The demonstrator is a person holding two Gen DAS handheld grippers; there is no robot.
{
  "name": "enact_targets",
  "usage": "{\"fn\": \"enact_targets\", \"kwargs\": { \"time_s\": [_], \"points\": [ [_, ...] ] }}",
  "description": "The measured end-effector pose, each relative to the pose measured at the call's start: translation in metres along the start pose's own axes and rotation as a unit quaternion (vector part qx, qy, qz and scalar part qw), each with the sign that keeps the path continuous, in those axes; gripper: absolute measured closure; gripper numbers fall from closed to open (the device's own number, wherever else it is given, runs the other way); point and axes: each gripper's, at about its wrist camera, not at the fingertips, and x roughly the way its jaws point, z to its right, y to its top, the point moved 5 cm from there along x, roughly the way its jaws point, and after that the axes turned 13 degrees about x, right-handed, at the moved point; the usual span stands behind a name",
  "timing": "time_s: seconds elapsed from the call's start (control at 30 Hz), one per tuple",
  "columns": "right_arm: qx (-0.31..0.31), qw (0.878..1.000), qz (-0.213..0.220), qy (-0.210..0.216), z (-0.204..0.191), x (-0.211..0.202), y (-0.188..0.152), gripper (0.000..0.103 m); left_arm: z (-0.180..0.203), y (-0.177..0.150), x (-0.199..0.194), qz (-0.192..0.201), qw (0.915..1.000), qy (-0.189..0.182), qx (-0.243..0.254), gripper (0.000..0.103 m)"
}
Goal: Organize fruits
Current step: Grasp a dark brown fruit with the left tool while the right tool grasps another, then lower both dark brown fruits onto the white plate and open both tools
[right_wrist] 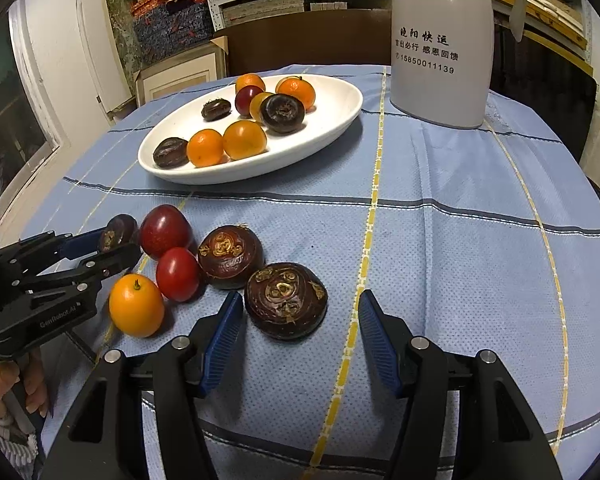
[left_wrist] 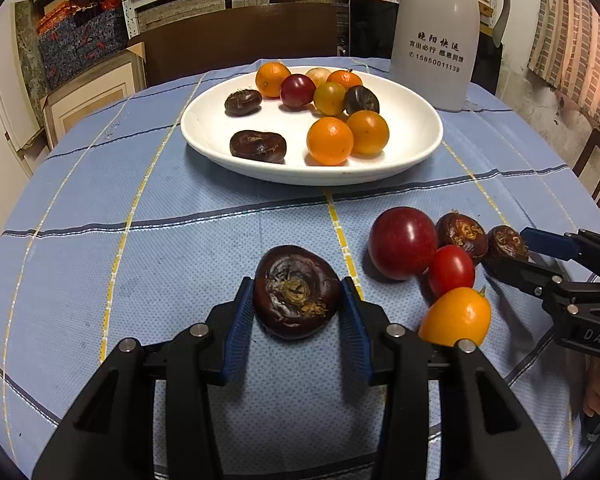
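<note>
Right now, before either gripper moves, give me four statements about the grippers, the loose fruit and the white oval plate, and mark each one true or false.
1. The left gripper is closed on a dark brown water chestnut. True.
2. The right gripper is shut on a red cherry tomato. False: it is open, with its jaws either side of a second water chestnut.
3. The white oval plate is empty. False: it holds small round oranges and other fruit.
4. The orange oval kumquat lies on the blue checked tablecloth, off the plate. True.
</note>
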Motion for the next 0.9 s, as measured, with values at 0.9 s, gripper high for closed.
{"fn": "enact_targets", "kwargs": {
  "time_s": [0.9],
  "points": [
    [0.021, 0.996, 0.077, 0.041, -0.001, -0.058, -0.001, 0.061, 0.011, 0.006, -0.073, 0.097, 0.9934, 0.060, 0.017, 0.061]
  ]
}}
